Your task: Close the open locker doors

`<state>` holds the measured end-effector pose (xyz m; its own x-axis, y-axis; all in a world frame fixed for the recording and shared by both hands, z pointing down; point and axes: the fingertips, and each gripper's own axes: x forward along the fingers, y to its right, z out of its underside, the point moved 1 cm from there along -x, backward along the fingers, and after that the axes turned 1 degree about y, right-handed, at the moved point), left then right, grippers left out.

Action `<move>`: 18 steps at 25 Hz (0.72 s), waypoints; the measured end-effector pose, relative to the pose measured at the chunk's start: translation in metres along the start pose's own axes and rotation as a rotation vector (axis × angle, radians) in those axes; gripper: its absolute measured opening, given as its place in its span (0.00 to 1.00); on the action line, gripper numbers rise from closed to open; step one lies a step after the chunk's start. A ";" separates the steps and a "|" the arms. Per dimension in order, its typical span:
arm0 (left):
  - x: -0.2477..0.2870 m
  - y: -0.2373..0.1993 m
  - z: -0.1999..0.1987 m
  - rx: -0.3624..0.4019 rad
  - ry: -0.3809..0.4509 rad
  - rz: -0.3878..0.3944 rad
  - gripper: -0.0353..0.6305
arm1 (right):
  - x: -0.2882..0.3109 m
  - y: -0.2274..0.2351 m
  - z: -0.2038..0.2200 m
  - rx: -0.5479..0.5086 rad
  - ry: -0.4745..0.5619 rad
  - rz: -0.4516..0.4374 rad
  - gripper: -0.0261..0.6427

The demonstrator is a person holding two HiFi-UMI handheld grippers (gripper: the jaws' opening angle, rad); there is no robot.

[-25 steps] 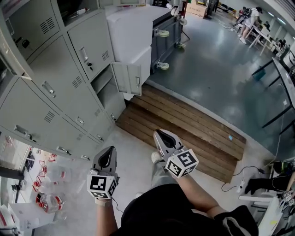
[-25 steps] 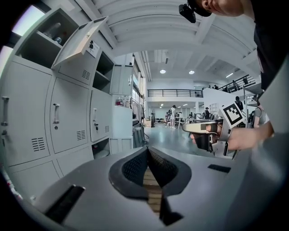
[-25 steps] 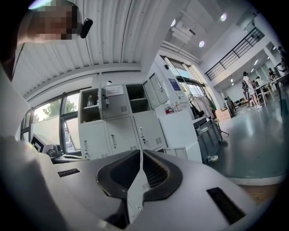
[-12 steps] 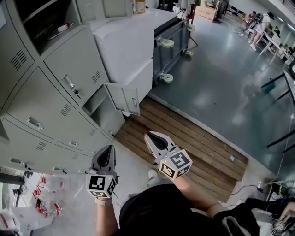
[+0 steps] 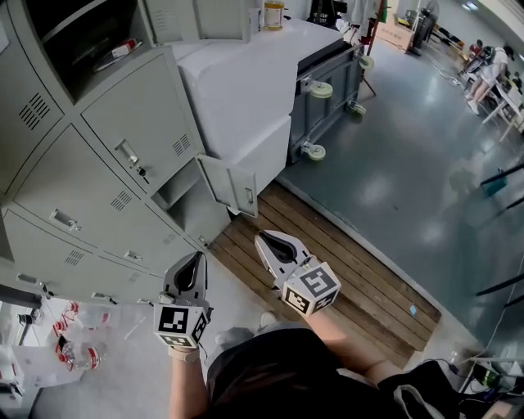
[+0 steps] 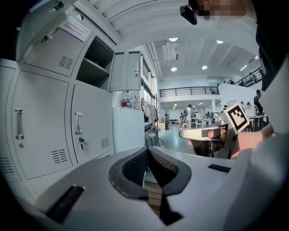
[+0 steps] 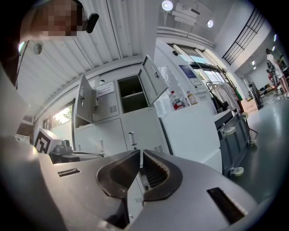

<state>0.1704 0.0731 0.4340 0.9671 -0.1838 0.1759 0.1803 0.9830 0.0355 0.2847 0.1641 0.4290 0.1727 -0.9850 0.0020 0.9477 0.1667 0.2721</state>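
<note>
Low open door (image 5: pixel 233 186) centre frame, just above right gripper (image 5: pixel 262 240); left gripper (image 5: pixel 195 260) farther. Both closed, empty.

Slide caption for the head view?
Left gripper and right gripper, both shut and empty, face lockers with a low door open.

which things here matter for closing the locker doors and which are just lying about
For the job: low open locker door; upper open locker door; left gripper and right gripper, jaws together.
Lying about: wooden pallet; wheeled cart; bottles on the floor.
</note>
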 end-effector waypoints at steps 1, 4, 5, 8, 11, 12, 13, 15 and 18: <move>-0.001 -0.003 -0.001 0.002 0.001 -0.011 0.08 | 0.005 -0.002 -0.002 -0.001 0.002 -0.014 0.11; -0.008 -0.013 -0.003 0.048 -0.013 -0.048 0.08 | 0.024 -0.010 -0.007 0.010 0.014 -0.066 0.11; -0.012 -0.018 -0.003 0.067 -0.021 -0.065 0.08 | 0.032 -0.014 -0.009 0.014 0.021 -0.089 0.11; -0.030 -0.041 -0.002 0.059 -0.031 -0.142 0.08 | 0.060 -0.034 -0.015 0.010 0.032 -0.170 0.11; -0.057 -0.070 -0.001 0.028 -0.025 -0.234 0.08 | 0.088 -0.065 -0.019 -0.002 0.036 -0.263 0.11; -0.068 -0.080 -0.001 0.023 -0.019 -0.266 0.08 | 0.098 -0.077 -0.019 -0.005 0.037 -0.296 0.11; -0.080 -0.091 -0.002 0.018 -0.014 -0.299 0.08 | 0.107 -0.090 -0.020 -0.006 0.037 -0.327 0.11; -0.105 -0.111 -0.002 0.008 -0.005 -0.369 0.08 | 0.126 -0.116 -0.020 -0.012 0.037 -0.391 0.11; -0.144 -0.137 -0.002 -0.009 0.006 -0.472 0.08 | 0.153 -0.161 -0.022 -0.019 0.044 -0.498 0.11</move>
<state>0.0066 -0.0349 0.4017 0.7801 -0.6105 0.1367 0.6020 0.7920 0.1020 0.1646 -0.0124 0.3645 -0.2913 -0.9424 -0.1646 0.9226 -0.3222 0.2119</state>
